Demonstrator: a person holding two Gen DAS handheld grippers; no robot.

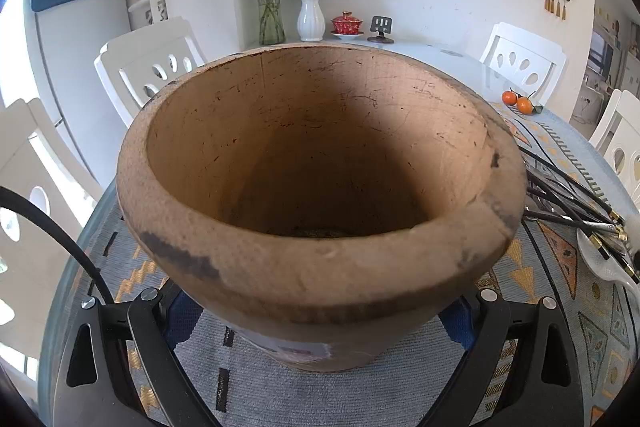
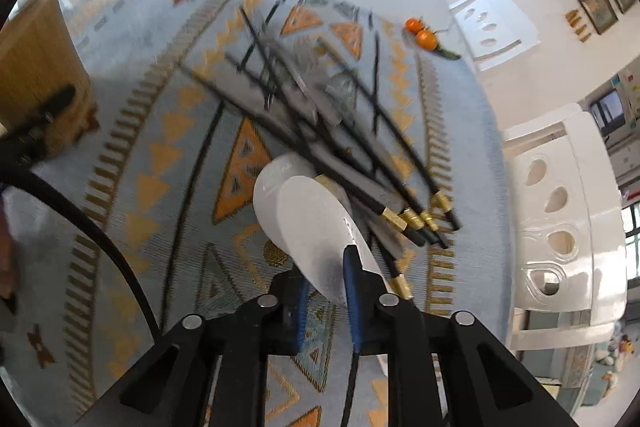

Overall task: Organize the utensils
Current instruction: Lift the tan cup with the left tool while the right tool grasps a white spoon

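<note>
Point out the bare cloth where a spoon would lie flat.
Free: the patterned cloth left of the white spoon, between it and the wooden pot. Crowded: the black chopsticks piled right of the spoon, reaching toward the oranges.

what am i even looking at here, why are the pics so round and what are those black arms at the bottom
There is no robot: a person holds a two-finger gripper in each hand, and each gripper carries a wide-angle camera looking along its fingers. That lens bends the pictures round, and the black arms are the grippers themselves.

The left wrist view shows the left gripper with its jaws on either side of a brown wooden pot, which looks empty. Whether they press on it I cannot tell.

The right wrist view shows the right gripper, its jaws shut on a white spoon. Beyond it a pile of black chopsticks with gold bands lies on a patterned table mat, near two small oranges. The task is tidying these utensils.
</note>
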